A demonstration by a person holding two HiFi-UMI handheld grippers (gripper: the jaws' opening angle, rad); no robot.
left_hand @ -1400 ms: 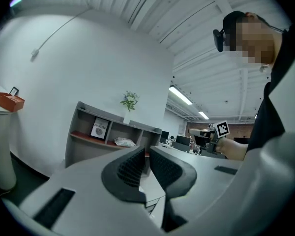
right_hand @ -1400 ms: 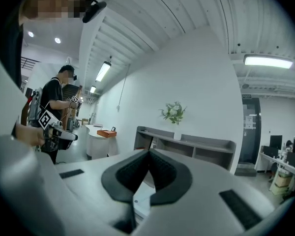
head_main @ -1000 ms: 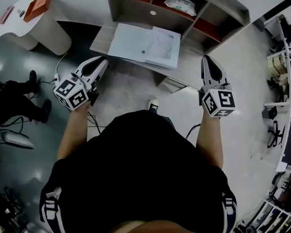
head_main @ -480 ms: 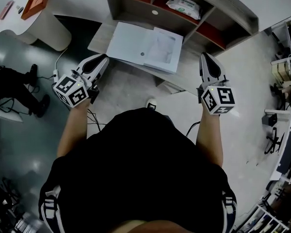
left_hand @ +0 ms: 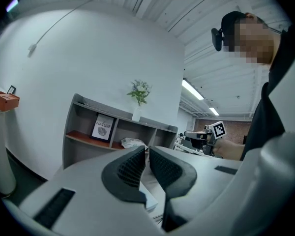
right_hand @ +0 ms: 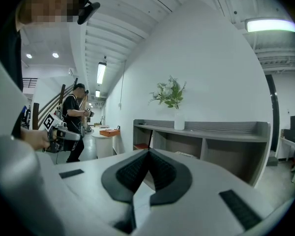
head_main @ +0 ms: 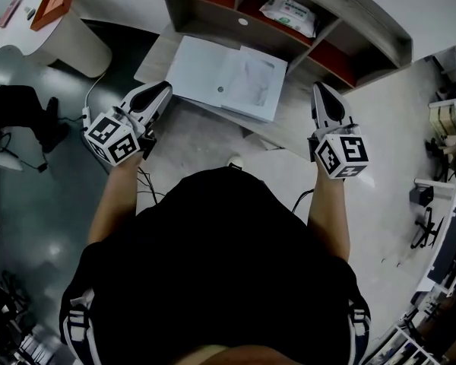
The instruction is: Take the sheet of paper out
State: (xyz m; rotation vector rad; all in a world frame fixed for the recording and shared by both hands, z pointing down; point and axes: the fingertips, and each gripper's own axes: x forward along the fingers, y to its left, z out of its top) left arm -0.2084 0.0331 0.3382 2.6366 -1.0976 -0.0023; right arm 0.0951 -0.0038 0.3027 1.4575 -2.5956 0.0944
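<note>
Pale floor (head_main: 201, 139) lies beneath me, my left tongs (head_main: 162, 90) a slit apart and empty, my right tongs (head_main: 322, 90) closed on nothing, near the desk (head_main: 153, 58) bearing the sheet of paper (head_main: 243, 78), shelf (head_main: 349, 29) behind.

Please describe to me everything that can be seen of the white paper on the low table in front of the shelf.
The white paper lies flat on the low grey table, in front of the shelf unit, a little askew to the table's edge. It looks like a wide white sheet or folder, with a second, faintly marked sheet over its right part. A small dark dot shows near its middle. Nothing but the table touches it.
</note>
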